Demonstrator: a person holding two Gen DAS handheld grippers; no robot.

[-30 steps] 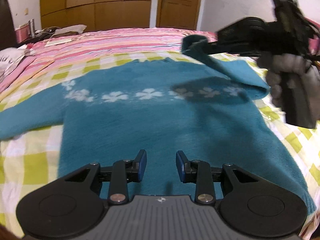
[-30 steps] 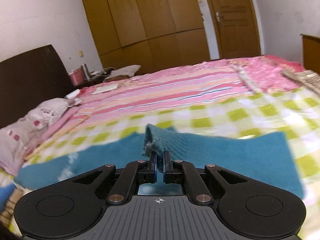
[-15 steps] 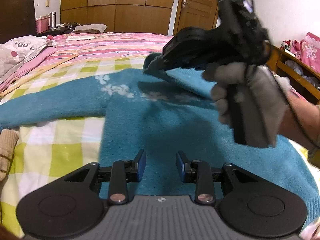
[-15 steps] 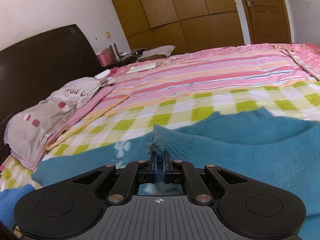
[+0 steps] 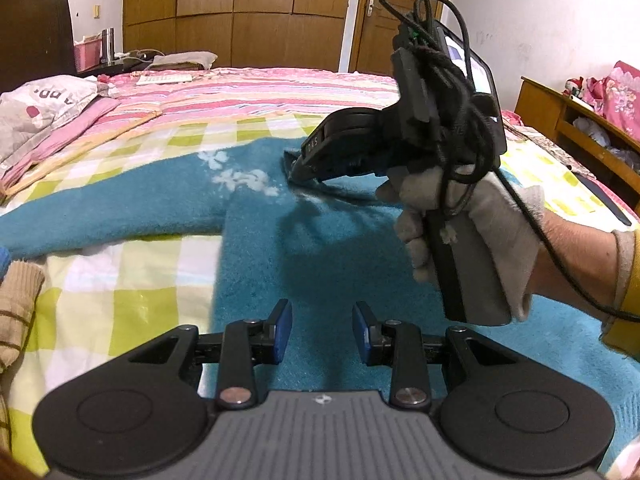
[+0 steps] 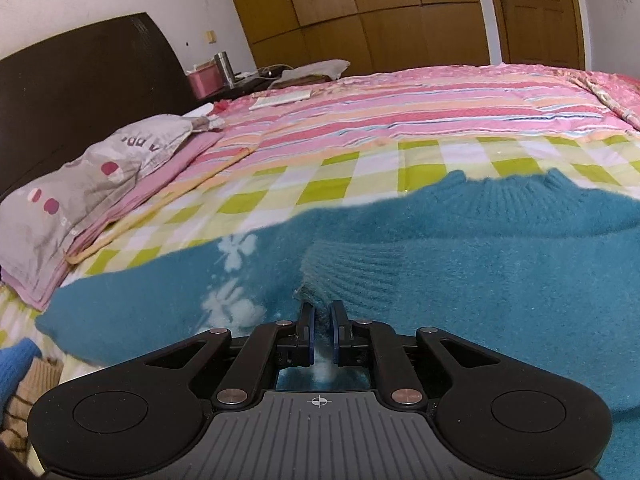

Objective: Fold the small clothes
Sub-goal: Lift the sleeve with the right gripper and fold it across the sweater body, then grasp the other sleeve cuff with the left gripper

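Teal sweater [image 5: 328, 264] lies flat on the bed under both grippers. Right gripper [image 6: 321, 334] has just been opening, cuff [image 6: 348, 276] loose between its jaws, laid across the chest: sleeve fold ending. Left gripper [image 5: 322, 330] spread, empty. Next we release, withdraw.

A green-and-white checked sheet [image 6: 360, 184] covers the near part of the bed, and a pink striped quilt [image 6: 420, 112] lies beyond it. A grey pillow [image 6: 92, 184] rests on folded pink cloth beside the dark headboard [image 6: 80, 80]. A pink box [image 6: 204, 80] and a metal flask [image 6: 223, 65] stand behind it. A wooden wardrobe [image 5: 240, 12] and a door [image 6: 536, 12] line the far wall.
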